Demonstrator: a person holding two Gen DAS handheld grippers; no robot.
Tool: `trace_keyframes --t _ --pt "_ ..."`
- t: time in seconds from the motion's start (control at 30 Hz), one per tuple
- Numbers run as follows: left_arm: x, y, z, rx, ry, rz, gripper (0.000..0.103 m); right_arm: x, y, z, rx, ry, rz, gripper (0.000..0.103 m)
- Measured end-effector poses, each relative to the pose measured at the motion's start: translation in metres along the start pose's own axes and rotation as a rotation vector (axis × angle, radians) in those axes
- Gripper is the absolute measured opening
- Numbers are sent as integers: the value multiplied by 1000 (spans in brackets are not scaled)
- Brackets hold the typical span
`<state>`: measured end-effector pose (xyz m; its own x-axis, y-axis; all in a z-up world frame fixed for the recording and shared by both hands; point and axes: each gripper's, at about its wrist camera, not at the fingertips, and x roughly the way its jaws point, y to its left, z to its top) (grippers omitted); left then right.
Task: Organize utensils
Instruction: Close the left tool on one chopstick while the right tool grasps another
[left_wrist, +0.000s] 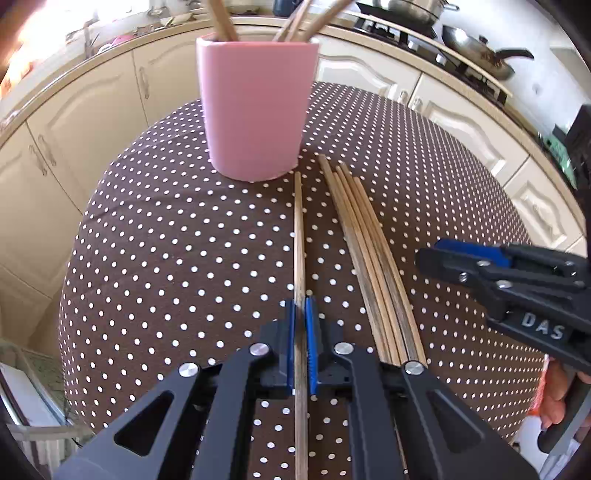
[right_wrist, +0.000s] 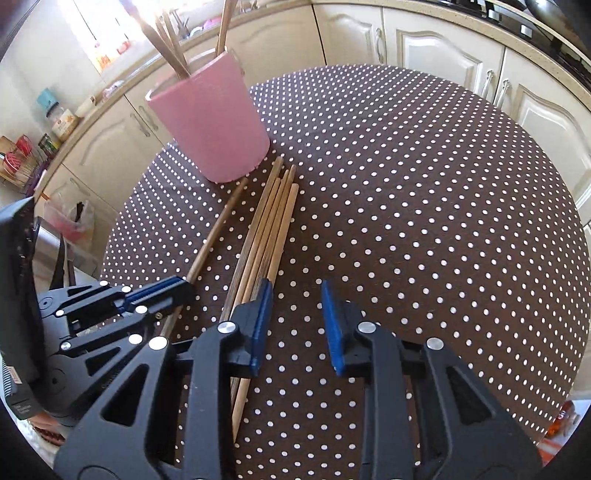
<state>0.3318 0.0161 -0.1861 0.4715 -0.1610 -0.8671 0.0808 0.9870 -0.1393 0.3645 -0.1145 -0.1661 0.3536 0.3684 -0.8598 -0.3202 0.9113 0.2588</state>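
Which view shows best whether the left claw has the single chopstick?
Left wrist view: the left claw is shut on the single chopstick, both blue pads flanking it head-on. The right wrist view shows that claw only side-on, covering the chopstick at the grip.

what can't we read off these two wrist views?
- Left wrist view: near end of the single wooden chopstick runs under the left tool, then off the bottom edge.
- Both views: tops of chopsticks in the pink cup are cut by the top edge.
- Right wrist view: the right tool hides the near ends of the loose bundle.
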Motion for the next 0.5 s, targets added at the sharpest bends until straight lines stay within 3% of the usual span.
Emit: trace_keyframes --t 0.2,0.5 --pt "-12 3 -5 3 -33 27 6 13 11 4 -22 29 -14 24" --pt "-15 3 1 17 -24 18 6 28 45 14 -88 62 -134 24"
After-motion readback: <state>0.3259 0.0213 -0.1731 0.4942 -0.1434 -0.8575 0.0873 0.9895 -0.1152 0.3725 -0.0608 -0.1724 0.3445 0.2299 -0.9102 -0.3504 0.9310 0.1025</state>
